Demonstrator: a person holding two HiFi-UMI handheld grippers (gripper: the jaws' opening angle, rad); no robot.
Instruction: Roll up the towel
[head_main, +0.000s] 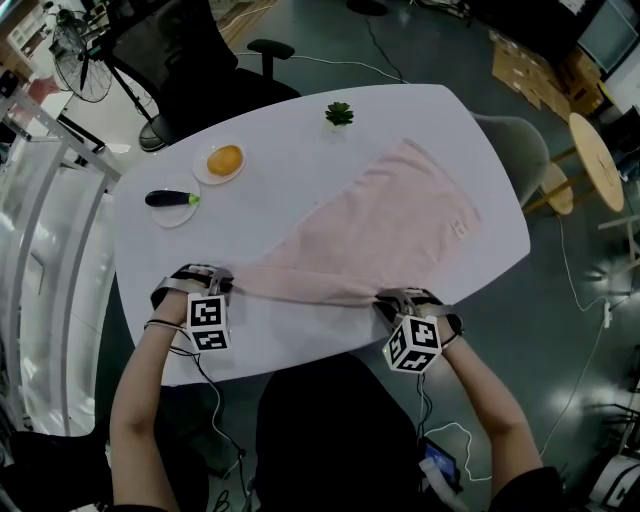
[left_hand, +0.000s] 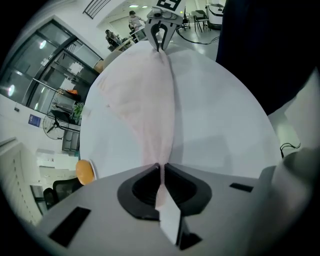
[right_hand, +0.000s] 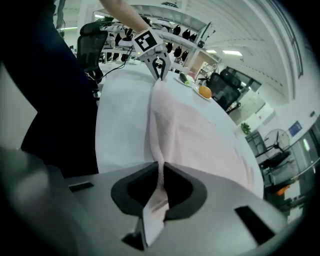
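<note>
A pale pink towel (head_main: 385, 225) lies spread on the white oval table (head_main: 300, 130), its near edge pulled into a taut fold between my two grippers. My left gripper (head_main: 222, 283) is shut on the towel's near left corner; in the left gripper view the pink cloth (left_hand: 150, 100) is pinched between the jaws of that gripper (left_hand: 161, 167). At the near right corner my right gripper (head_main: 392, 298) is shut on the cloth too. The right gripper view shows the towel (right_hand: 190, 135) running out of its closed gripper (right_hand: 162, 167) toward the other gripper (right_hand: 159, 67).
On the table's far left stand a small plate with an orange (head_main: 224, 160) and a plate with a dark eggplant (head_main: 170, 199). A little potted plant (head_main: 339, 114) sits at the far edge. A black office chair (head_main: 200, 60) stands behind the table.
</note>
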